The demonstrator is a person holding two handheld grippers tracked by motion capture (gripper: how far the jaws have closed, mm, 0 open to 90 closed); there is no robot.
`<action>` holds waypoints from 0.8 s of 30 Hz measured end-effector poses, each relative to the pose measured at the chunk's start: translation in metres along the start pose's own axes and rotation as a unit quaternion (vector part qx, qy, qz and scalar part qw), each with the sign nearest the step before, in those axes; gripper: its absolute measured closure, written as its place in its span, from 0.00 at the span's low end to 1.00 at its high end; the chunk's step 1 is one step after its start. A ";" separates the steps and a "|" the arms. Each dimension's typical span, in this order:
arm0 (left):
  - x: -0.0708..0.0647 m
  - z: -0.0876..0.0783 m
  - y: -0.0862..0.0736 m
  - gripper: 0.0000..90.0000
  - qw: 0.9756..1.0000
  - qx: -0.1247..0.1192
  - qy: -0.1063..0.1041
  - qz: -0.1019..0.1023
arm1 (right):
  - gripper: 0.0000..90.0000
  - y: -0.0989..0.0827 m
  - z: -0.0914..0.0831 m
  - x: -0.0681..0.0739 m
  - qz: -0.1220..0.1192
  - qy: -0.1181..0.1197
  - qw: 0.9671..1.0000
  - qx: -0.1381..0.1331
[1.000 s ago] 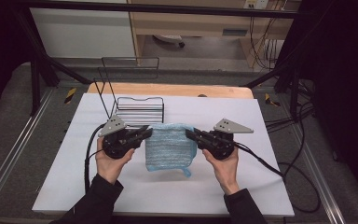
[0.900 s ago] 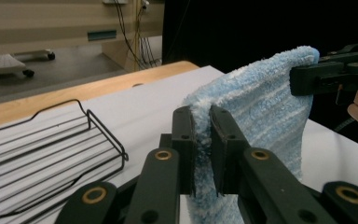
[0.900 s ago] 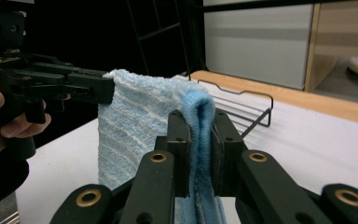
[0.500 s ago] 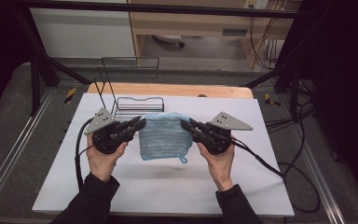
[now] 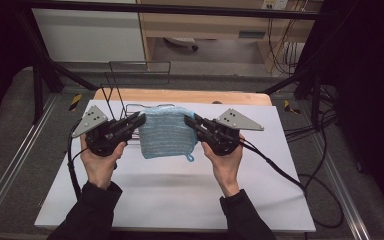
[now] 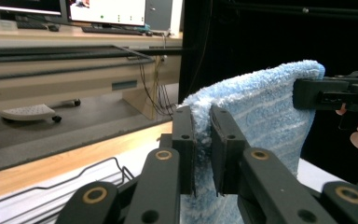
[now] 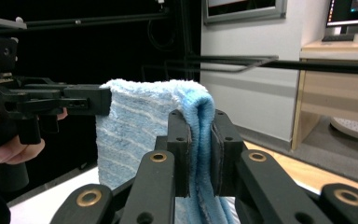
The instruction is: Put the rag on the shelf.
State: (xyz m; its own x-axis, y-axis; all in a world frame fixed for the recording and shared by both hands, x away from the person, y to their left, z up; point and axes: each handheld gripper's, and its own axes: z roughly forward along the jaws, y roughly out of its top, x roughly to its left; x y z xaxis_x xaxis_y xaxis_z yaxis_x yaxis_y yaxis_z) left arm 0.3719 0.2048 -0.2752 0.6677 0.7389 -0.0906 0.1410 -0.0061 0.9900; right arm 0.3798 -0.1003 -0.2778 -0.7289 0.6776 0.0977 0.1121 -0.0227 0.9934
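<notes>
Overhead plus two close gripper-mounted cameras

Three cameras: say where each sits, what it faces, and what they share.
High view: above the table, looking down; forearms, left hand-held gripper, right hand-held gripper.
Left gripper view: along its jaws pinching the blue towel, toward a desk.
Right gripper view: along its jaws on the towel, toward the other gripper.
All share the towel.

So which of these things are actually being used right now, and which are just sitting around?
In use:
- blue towel, held up off the table
- left tongs, clamped on its left edge
- right tongs, clamped on its right edge

Lying about:
- wire rack behind the towel
- white mat
- wooden board at the far edge
</notes>
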 end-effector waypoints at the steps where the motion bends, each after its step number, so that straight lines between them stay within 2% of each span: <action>1: 0.001 -0.001 0.001 0.90 1.000 -0.003 0.001 0.000 | 0.90 0.002 0.001 0.001 -0.001 -0.001 1.000 -0.002; 9: 0.010 -0.005 0.014 0.91 0.999 -0.029 0.013 -0.007 | 0.90 0.017 0.013 0.009 -0.018 -0.005 1.000 -0.016; 12: 0.013 -0.007 0.021 0.91 0.999 -0.037 0.019 -0.003 | 0.90 0.022 0.018 0.012 -0.026 -0.008 0.999 -0.022; 24: 0.025 -0.015 0.043 0.91 0.996 -0.077 0.034 -0.007 | 0.90 0.049 0.038 0.024 -0.051 -0.014 0.997 -0.047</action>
State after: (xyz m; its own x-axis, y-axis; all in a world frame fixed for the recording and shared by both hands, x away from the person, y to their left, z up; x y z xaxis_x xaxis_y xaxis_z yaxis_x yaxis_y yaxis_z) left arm 0.3839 0.2332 -0.2332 0.6149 0.7820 -0.1019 0.0332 0.1034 0.9941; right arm 0.3935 -0.0579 -0.2289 -0.7138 0.7004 -0.0055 -0.0265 -0.0192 0.9995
